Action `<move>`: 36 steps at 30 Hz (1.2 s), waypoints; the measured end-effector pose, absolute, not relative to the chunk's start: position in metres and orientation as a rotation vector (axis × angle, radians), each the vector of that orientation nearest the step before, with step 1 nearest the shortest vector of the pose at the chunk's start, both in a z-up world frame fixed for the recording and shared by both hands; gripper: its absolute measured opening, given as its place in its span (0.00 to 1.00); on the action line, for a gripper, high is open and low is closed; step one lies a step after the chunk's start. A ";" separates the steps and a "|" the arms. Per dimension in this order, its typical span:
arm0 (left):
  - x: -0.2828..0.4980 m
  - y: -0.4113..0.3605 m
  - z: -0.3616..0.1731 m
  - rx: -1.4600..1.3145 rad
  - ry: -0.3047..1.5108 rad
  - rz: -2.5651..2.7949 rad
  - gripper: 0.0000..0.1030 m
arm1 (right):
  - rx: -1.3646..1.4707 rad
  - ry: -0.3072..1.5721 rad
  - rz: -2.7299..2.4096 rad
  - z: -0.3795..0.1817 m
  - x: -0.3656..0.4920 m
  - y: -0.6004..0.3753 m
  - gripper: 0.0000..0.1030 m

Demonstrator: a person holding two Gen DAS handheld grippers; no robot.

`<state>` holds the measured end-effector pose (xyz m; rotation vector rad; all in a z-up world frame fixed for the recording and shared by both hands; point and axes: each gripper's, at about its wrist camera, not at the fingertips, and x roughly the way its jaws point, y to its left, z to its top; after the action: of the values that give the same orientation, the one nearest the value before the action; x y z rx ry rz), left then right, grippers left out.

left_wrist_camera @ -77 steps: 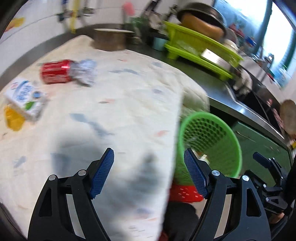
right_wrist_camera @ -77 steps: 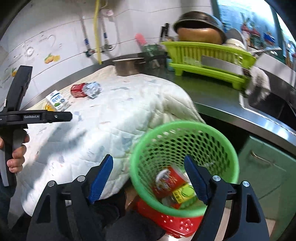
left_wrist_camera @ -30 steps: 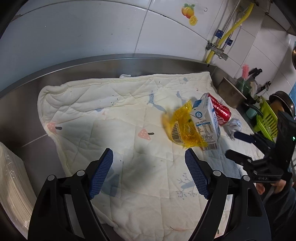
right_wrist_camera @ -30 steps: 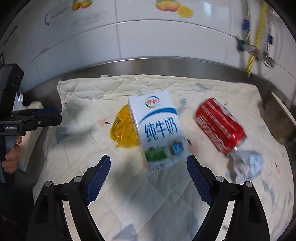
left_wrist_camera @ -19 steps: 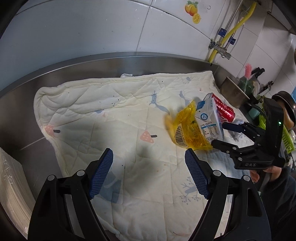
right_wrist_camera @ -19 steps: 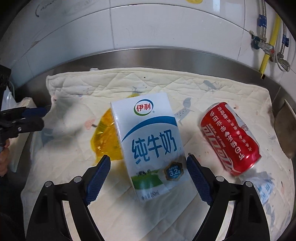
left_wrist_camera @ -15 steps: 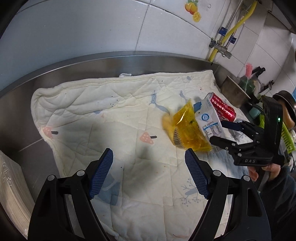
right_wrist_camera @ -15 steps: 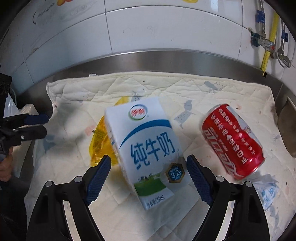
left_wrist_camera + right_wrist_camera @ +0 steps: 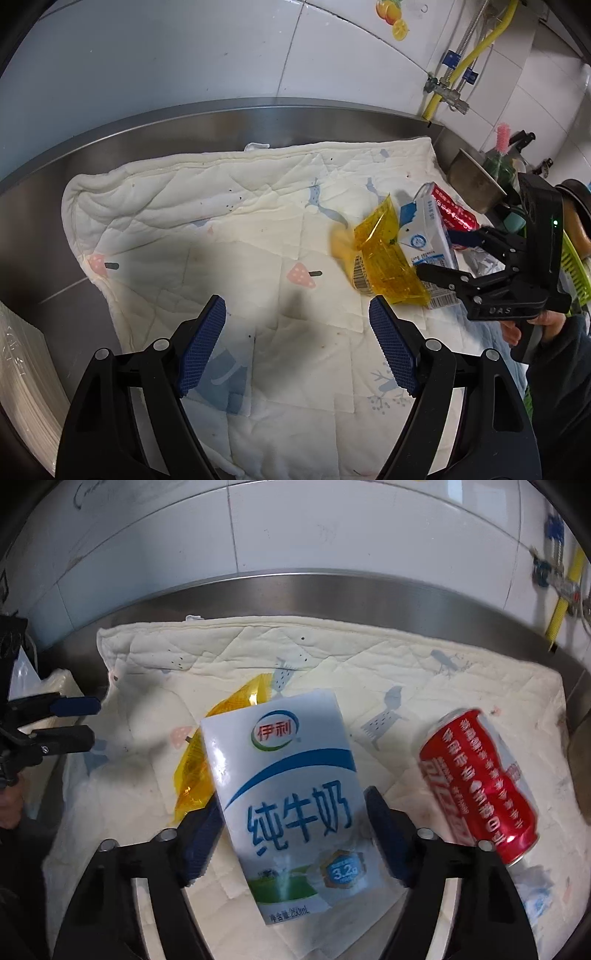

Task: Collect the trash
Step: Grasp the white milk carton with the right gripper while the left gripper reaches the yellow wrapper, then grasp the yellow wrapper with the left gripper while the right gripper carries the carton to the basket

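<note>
A white and blue milk carton [image 9: 291, 794] lies on the pale quilt [image 9: 443, 686], partly over a yellow plastic wrapper [image 9: 194, 771]. My right gripper [image 9: 291, 805] straddles the carton's lower half. Its jaws are closing and the blue pads stand close to both sides; no firm press shows. To the right lie a red can [image 9: 480, 775] and a crumpled paper [image 9: 535, 890]. My left gripper [image 9: 295, 306] hangs open over bare quilt [image 9: 221, 206], left of the wrapper [image 9: 384, 266] and carton [image 9: 424, 236], with nothing between its fingers.
The quilt covers a steel counter [image 9: 37, 221] under a white tiled wall. A stack of white sheets [image 9: 18, 369] sits at the left edge. A metal container [image 9: 472, 184] and a green dish rack [image 9: 574, 266] stand at the far right. A hand [image 9: 532, 328] holds the right gripper.
My right gripper came in over the milk carton, which now sits between its fingers, and the jaws have narrowed. The left gripper stayed open and almost still.
</note>
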<state>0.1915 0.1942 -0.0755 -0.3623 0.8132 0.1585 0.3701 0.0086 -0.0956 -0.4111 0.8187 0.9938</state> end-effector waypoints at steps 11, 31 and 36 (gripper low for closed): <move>0.228 0.176 -0.071 -0.381 0.823 0.110 0.77 | -0.295 0.741 0.883 -0.054 0.331 -0.045 0.67; 0.317 0.136 -0.120 -0.423 0.978 0.013 0.61 | -0.151 0.710 0.581 -0.044 0.196 -0.217 0.66; 0.312 0.132 -0.123 -0.450 0.966 -0.021 0.44 | -0.135 0.728 0.406 -0.065 0.154 -0.266 0.66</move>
<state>0.3123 0.1316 -0.1230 -0.4502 0.9657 -0.0207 0.1535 -0.2656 -0.0655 -0.1350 0.7278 0.4064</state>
